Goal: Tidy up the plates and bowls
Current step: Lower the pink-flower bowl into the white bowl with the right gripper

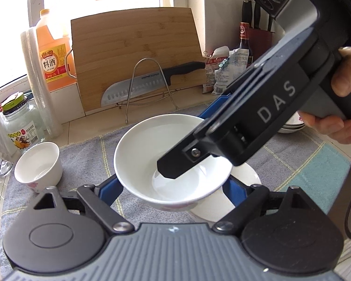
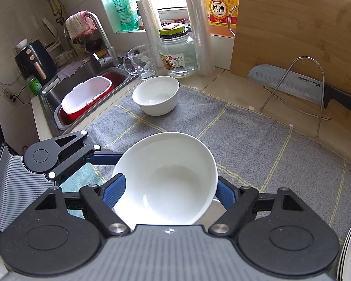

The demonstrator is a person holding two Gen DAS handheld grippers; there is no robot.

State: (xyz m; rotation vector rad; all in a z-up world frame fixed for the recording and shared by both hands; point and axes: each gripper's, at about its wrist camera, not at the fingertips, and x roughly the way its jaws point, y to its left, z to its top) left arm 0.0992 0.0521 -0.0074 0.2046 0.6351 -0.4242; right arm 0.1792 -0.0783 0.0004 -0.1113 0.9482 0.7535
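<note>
Both grippers clamp the white bowl [image 2: 166,180]: right gripper [image 2: 168,189] from six o'clock, left gripper [image 1: 173,187] likewise, jaws wide.

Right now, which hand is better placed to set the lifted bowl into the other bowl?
Right, probably: the lifted bowl sits in the right gripper, and the other bowl lies straight ahead of it; for the left gripper it's off to one side.
</note>
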